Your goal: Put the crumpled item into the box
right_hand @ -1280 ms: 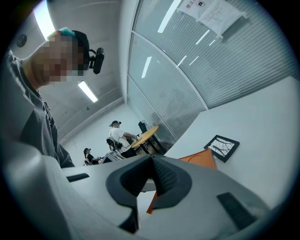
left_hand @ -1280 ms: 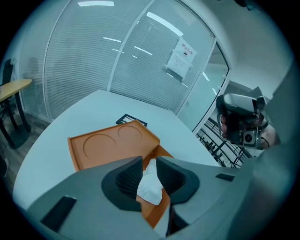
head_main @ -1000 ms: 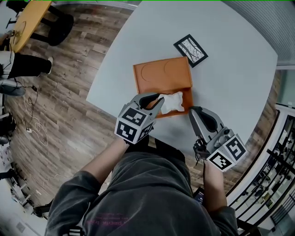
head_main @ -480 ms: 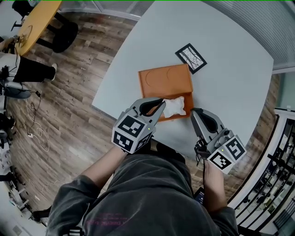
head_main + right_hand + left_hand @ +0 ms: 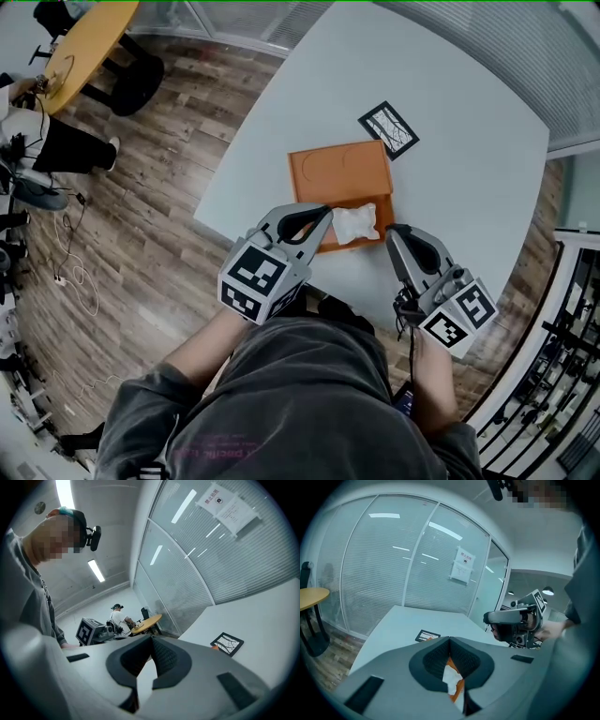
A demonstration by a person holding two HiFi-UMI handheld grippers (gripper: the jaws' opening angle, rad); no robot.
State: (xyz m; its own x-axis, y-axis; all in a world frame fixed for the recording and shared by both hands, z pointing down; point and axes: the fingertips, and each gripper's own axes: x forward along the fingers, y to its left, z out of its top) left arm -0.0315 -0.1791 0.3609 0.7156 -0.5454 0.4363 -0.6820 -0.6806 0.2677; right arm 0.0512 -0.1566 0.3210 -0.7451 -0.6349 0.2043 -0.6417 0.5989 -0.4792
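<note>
1. The left fingers (image 5: 393, 665) have just been closing. They now stand clenched, tip against tip, with nothing gripped between them.
2. Through the hollow behind those tips, the crumpled item (image 5: 356, 223) shows lower down. It is a white wad, lying loose in the orange box (image 5: 328, 169), clear of the pads.
3. In the head view the crumpled item sits just past the left fingertips and slightly to their right. It lies in the box corner nearest both pairs of fingers, roughly between the left tips and the right tips.
4. The right fingers (image 5: 201, 665) are clenched as well, their tips meeting, and they carry nothing. Only the bare white table (image 5: 450, 103) shows through the hollow behind them.
5. The right fingers hang over the table just beside the near right corner of the box. The crumpled item is a little to the left of their tips.
6. In the left gripper view the right fingers and their marker cube show off to the right, held by a hand.
7. Beyond the crumpled item, farther from both pairs of fingers, the rest of the box floor is bare. It is marked with two shallow round impressions.
8. A black-framed card (image 5: 388, 129) lies flat on the table, well ahead of both pairs of fingers, close by the box's far right corner. I cannot tell whether it touches the box.
9. Far to the left of the left fingers, past the table edge, lie a wooden floor (image 5: 141, 234) and a round yellow table (image 5: 84, 42). In the right gripper view a second person sits at it.
</note>
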